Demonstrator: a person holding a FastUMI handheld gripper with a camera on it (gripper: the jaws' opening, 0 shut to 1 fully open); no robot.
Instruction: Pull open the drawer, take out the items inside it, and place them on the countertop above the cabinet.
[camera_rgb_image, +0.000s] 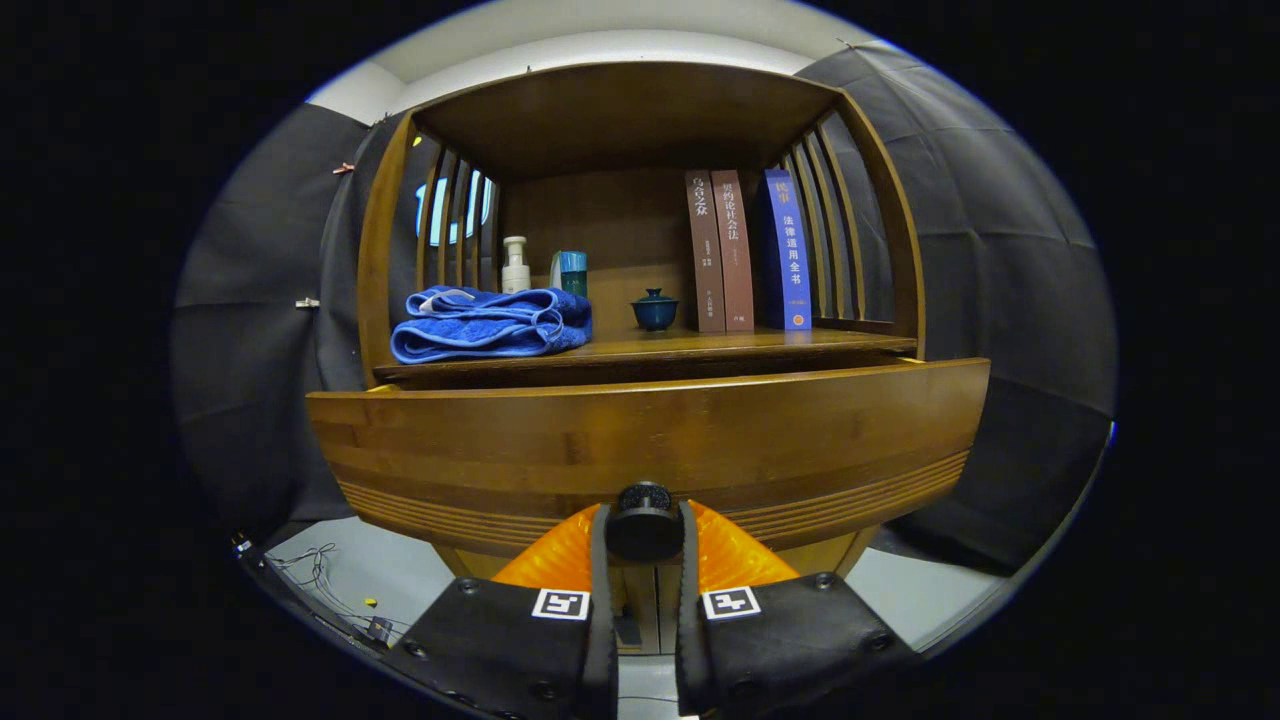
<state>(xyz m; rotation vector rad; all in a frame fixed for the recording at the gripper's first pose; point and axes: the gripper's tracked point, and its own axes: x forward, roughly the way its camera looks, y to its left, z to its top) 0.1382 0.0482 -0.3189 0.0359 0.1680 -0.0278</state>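
Wooden drawer (650, 440) pulled out | tongs (645, 530) clenched on its black knob (645, 522)

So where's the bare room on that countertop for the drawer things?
Bare wood lies between the towel and the cup, and along the front edge. Bottles crowd behind the towel; books fill the right. The tongs grip the drawer knob.

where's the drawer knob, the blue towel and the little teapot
drawer knob (645, 522), gripper view, on its dark round head, clamped between the gripper (645, 540) fingers
blue towel (490, 325), gripper view, middle of the folded stack
teapot (654, 311), gripper view, on its round body
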